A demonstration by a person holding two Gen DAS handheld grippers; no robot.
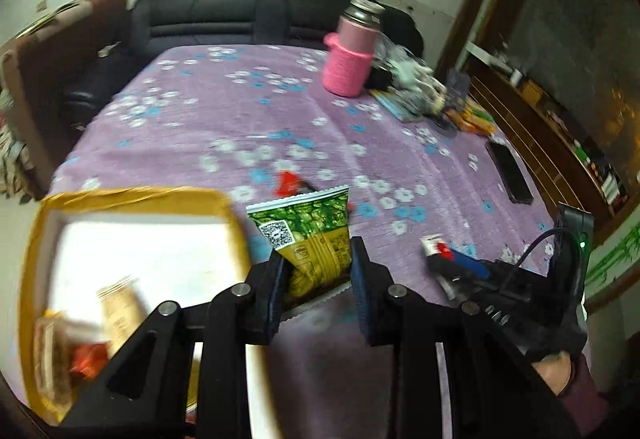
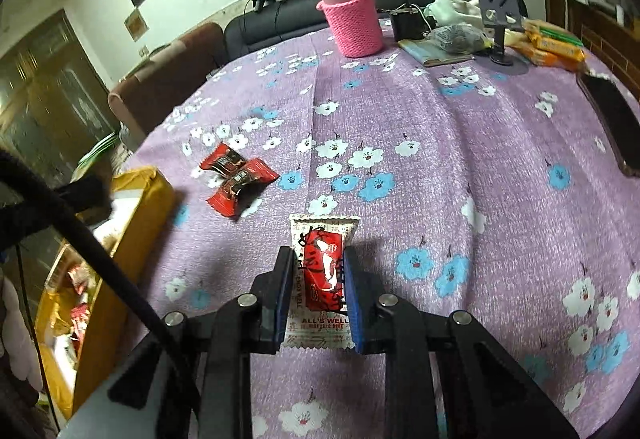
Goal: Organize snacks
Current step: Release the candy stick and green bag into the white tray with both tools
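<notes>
Left hand-held gripper pinching green packet (raised, beside box); right hand-held gripper clamping white-red packet.

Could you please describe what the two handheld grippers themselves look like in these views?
Both the left gripper and right gripper are matte black linkages with silver round pivot pins. Each ends in two flat fingers lined with ribbed blue pads. The right gripper's body carries a black cable and a small green light.

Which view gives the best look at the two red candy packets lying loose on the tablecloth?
The right wrist view: both red candy packets lie sharp and unobstructed on the tablecloth, beside the yellow box. The left wrist view shows only a blurred red scrap behind the green snack bag held in the left tongs.
</notes>
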